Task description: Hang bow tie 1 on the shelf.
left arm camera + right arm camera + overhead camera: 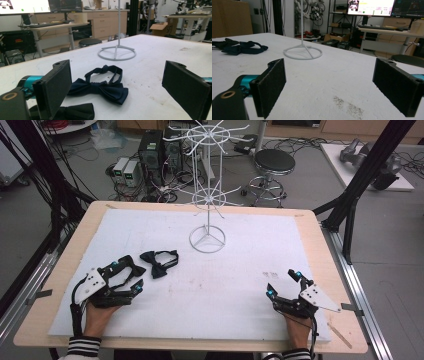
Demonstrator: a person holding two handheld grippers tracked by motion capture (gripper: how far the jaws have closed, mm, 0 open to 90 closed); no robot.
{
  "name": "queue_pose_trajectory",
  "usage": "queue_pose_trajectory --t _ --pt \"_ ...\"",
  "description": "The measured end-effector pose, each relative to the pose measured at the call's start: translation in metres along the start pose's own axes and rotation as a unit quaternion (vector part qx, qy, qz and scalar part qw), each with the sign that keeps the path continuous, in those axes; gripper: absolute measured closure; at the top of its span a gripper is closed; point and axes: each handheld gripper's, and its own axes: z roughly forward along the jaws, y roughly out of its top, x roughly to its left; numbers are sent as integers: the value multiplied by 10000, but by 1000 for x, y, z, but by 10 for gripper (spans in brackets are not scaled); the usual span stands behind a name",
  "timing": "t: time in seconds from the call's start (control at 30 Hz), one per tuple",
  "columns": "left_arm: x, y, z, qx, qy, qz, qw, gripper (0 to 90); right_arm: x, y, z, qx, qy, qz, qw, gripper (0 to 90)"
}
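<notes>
at the table's near edge, both hands lie low: left gripper (131,274) fingers spread by seemingly two bow ties (159,262), right gripper (283,283) spread.

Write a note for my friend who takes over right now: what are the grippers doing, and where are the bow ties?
Left gripper: open, holding nothing, next to the bow ties.
Right gripper: open, holding nothing, over bare table at the right.
Navy bow tie lies flat ahead of the left fingers; a black bow tie lies under them.
White wire stand: nothing hangs on it.
Done: nothing yet. Left: probably pick up the ties and hang them.
</notes>
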Motion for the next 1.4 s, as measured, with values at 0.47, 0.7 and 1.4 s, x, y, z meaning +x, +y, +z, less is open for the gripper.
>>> queue_pose_trajectory --t 0.47,0.7,1.4 --pt "17 50 2 323 -369 279 9984 94 1 0 0 8 -42 -10 10000 109" --pt "25 63 6 505 -569 332 9966 94 1 0 0 3 -51 -20 10000 109" --pt "60 87 42 1606 -1508 767 9724 98 1 0 0 10 -43 -22 10000 109"
